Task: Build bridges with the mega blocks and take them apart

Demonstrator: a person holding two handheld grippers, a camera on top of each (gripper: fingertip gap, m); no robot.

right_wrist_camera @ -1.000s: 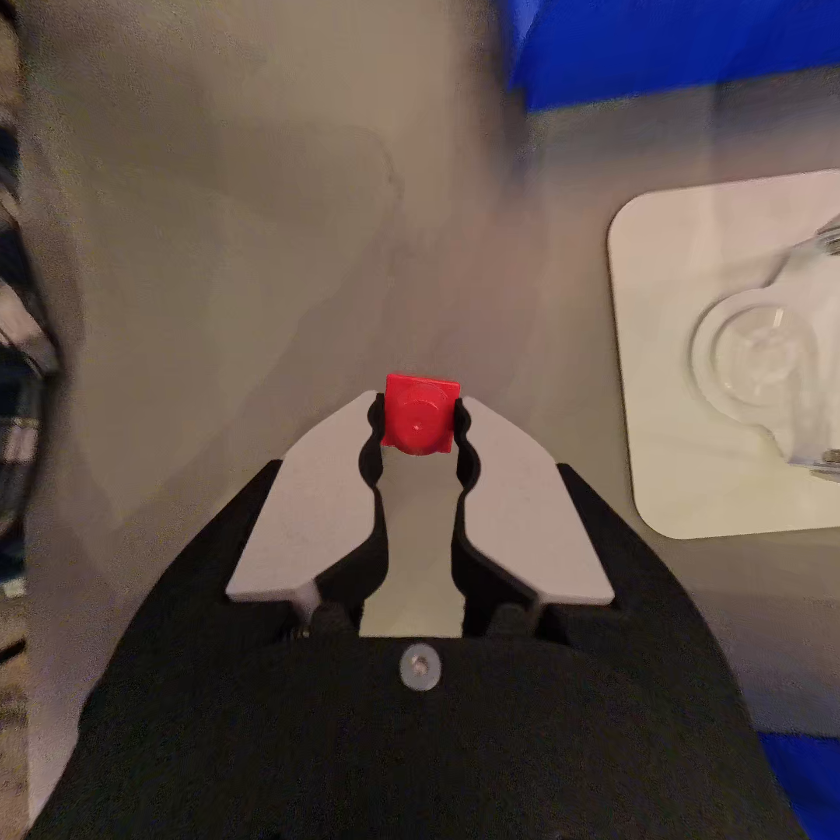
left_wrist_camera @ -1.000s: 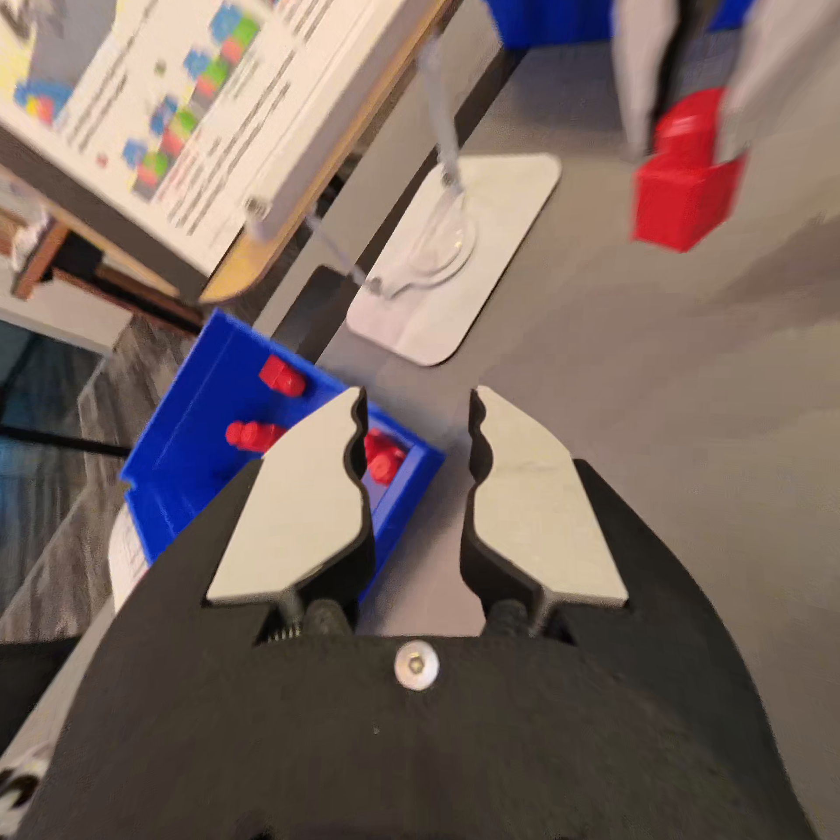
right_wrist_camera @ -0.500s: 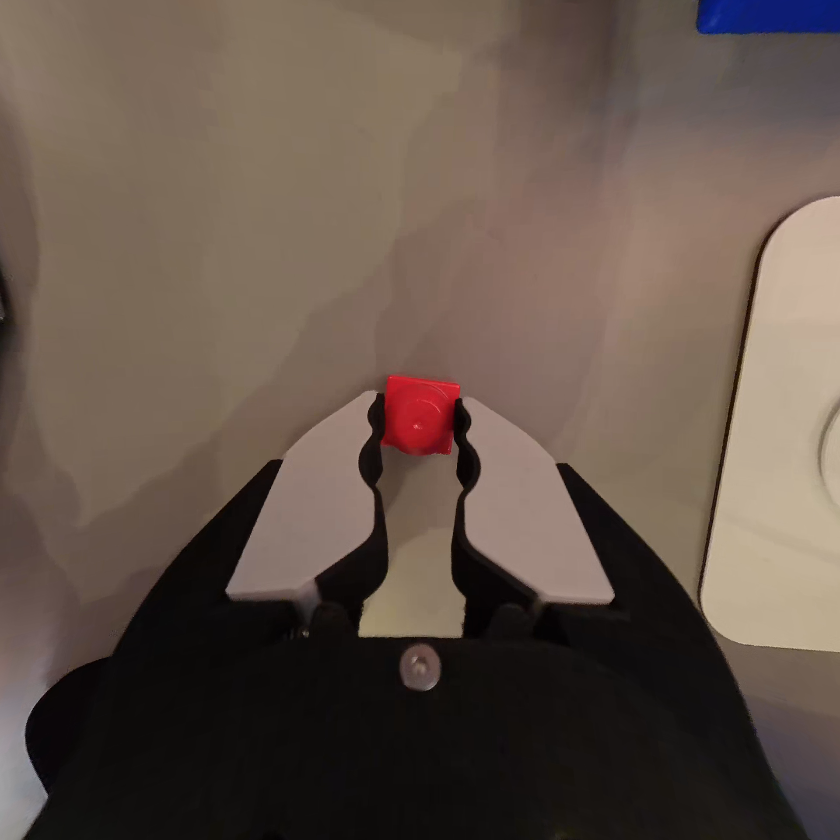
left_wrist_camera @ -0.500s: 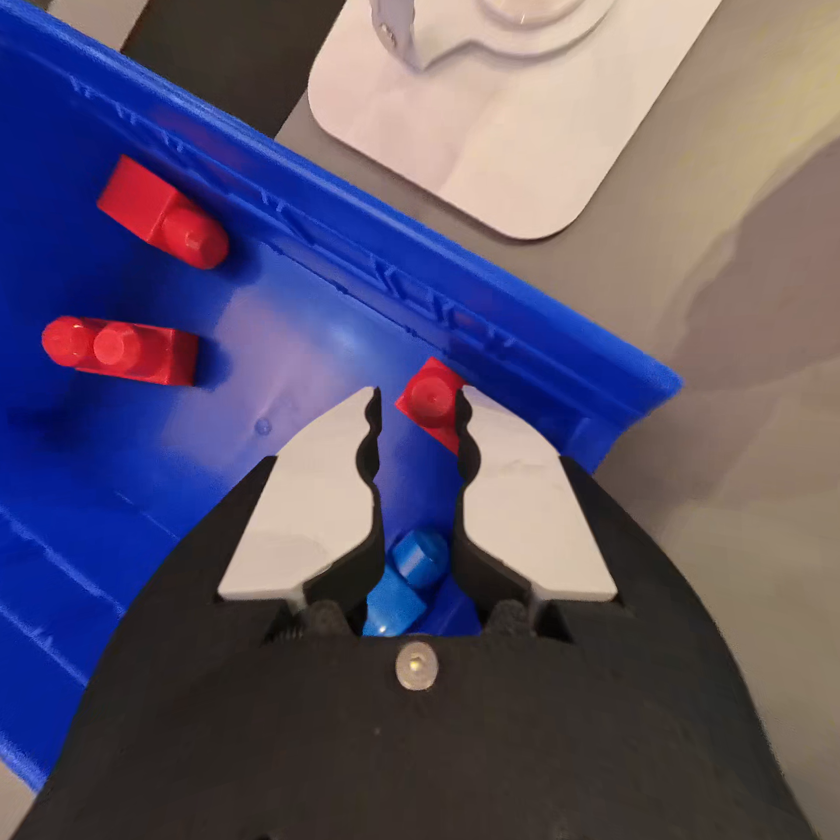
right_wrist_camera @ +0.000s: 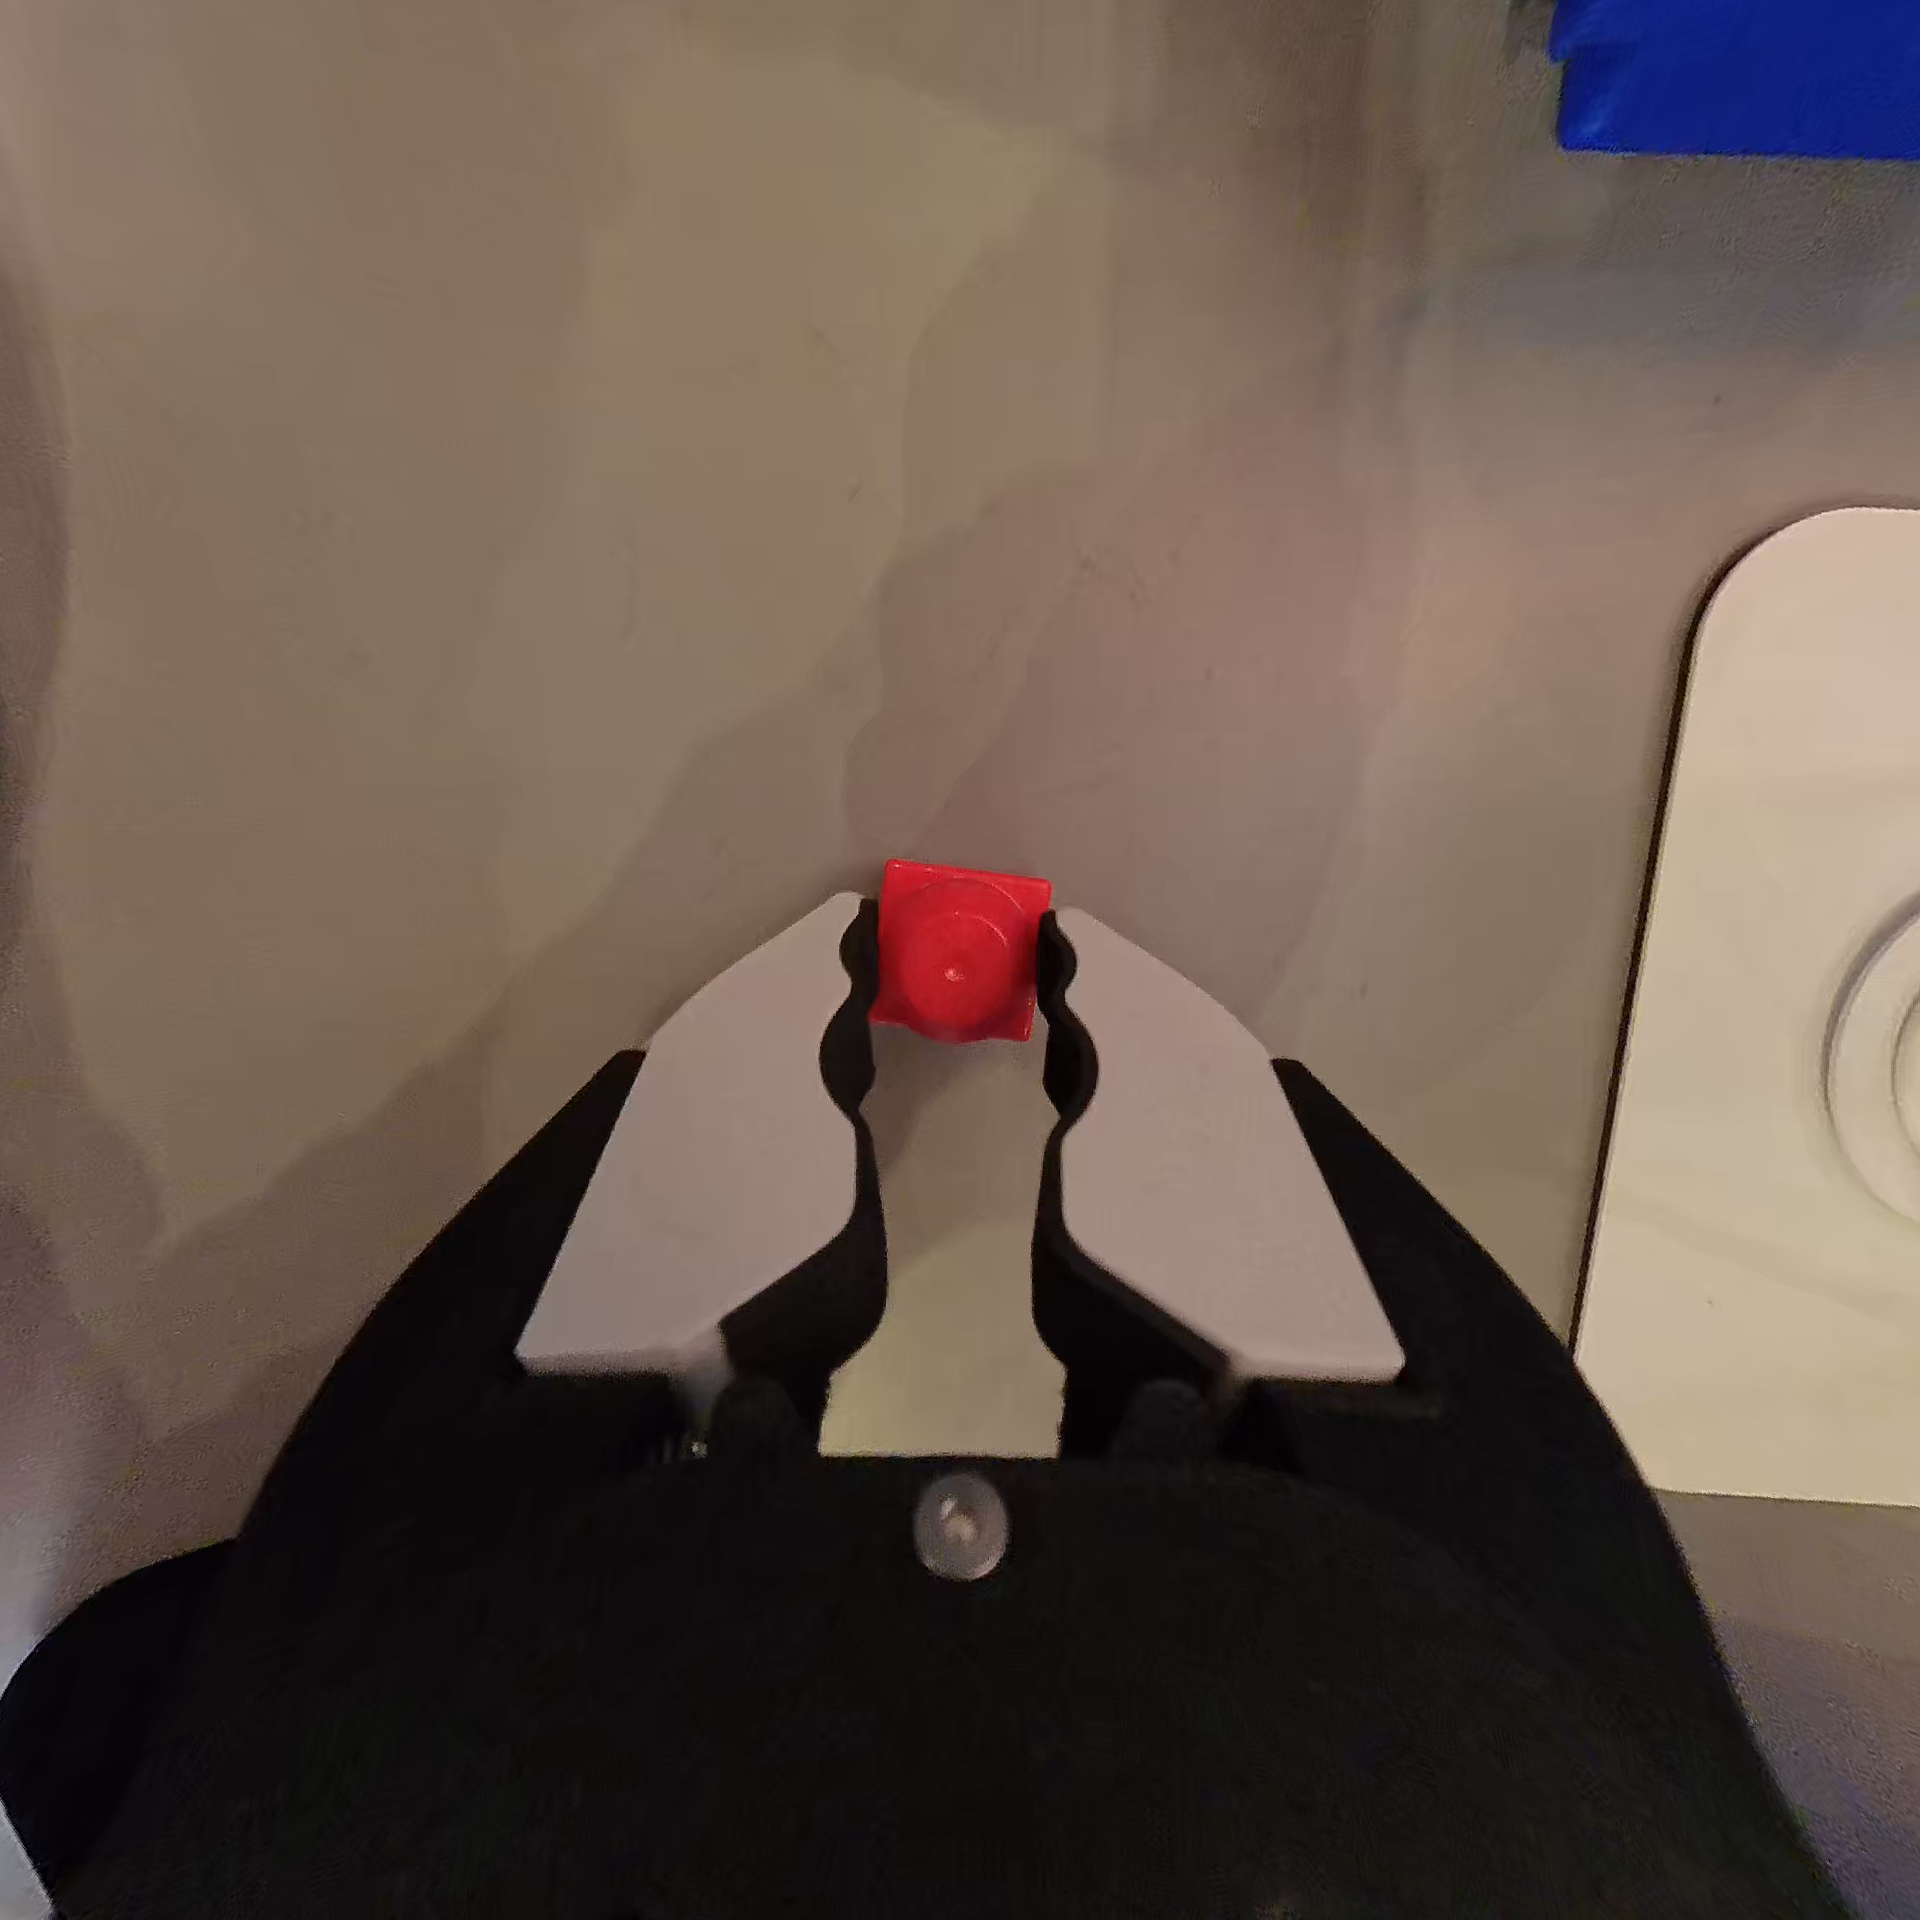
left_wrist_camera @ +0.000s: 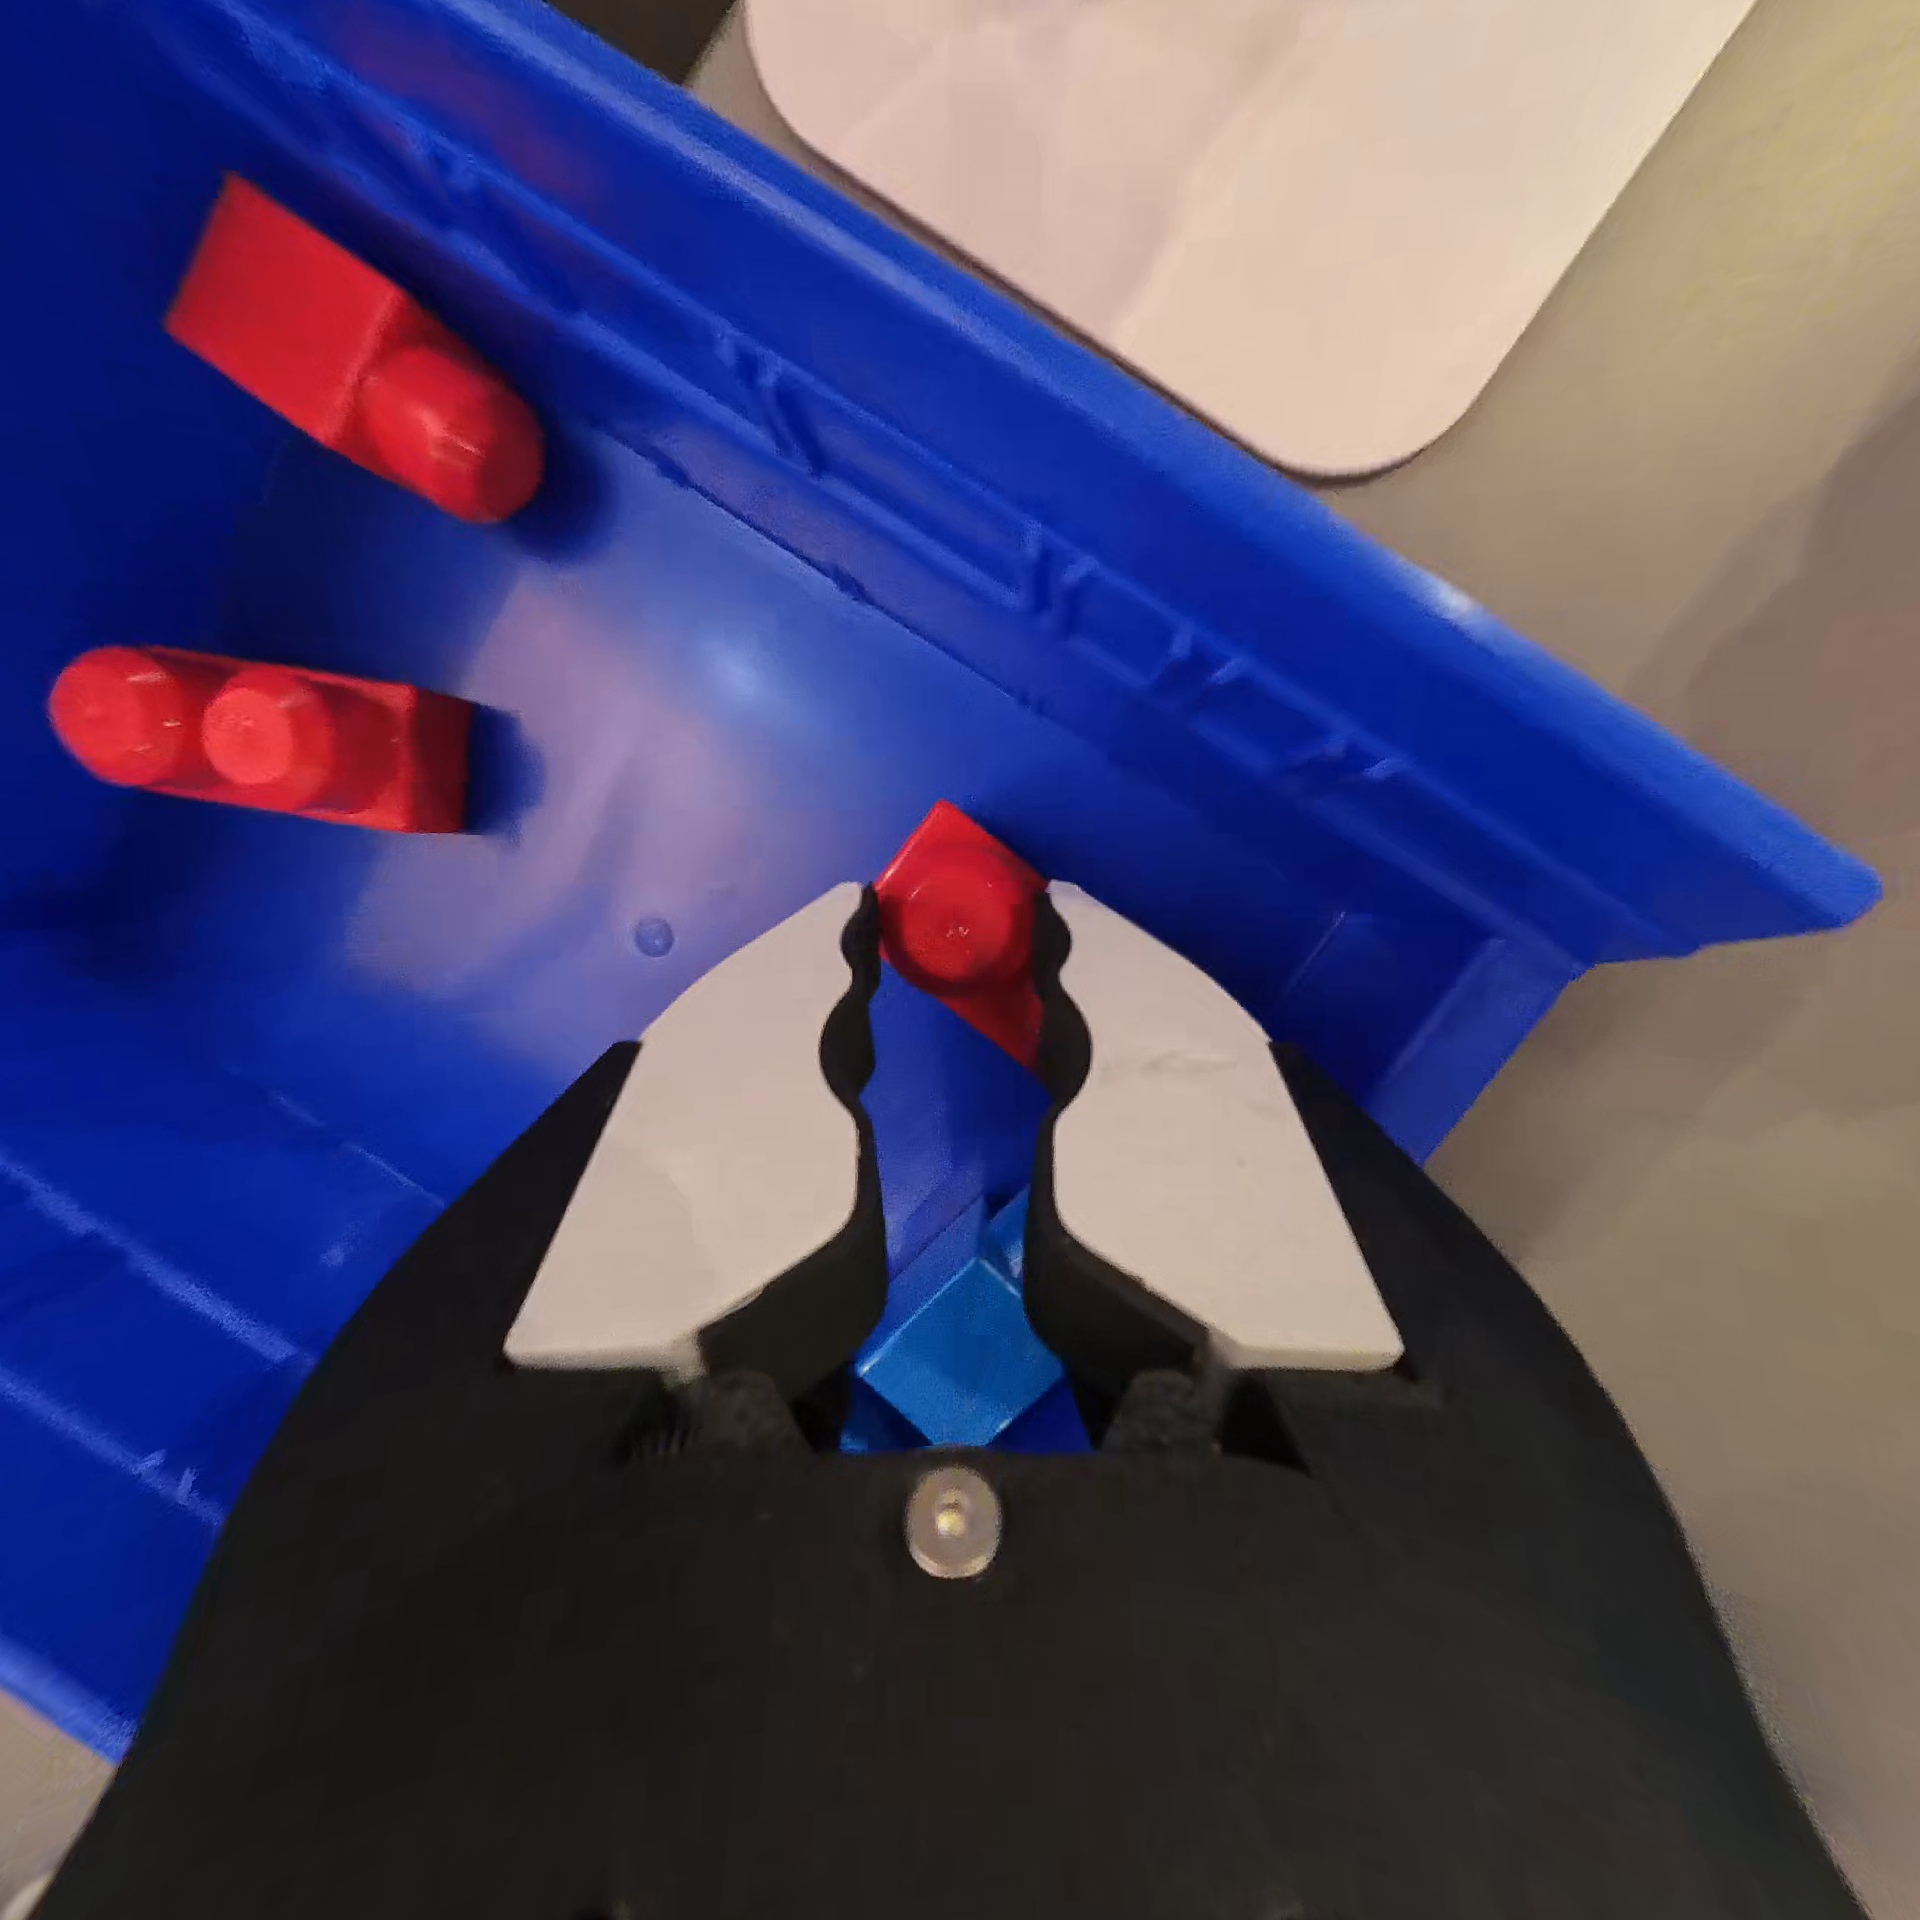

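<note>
In the left wrist view my left gripper [left_wrist_camera: 956, 902] reaches into a blue bin [left_wrist_camera: 1143, 582]. Its two pads press on the sides of a small red one-stud block [left_wrist_camera: 951, 945] that lies by the bin's far wall. Two more red blocks [left_wrist_camera: 353, 343] [left_wrist_camera: 260, 738] lie at the bin's left. A blue block [left_wrist_camera: 956, 1351] shows between the fingers' bases. In the right wrist view my right gripper [right_wrist_camera: 954, 925] is shut on another red one-stud block [right_wrist_camera: 956, 961], stud towards the camera, above the grey table [right_wrist_camera: 623, 520].
A white stand base plate [left_wrist_camera: 1247, 208] lies on the table just beyond the bin; it also shows at the right edge of the right wrist view [right_wrist_camera: 1787, 935]. A corner of a blue bin [right_wrist_camera: 1745, 73] shows at that view's top right. My right fingertips sit around 25 cm from my left ones.
My left gripper moved from above the table down into the blue bin and its jaws closed onto the red block by the wall. My right gripper kept its red block and shifted over the table.
</note>
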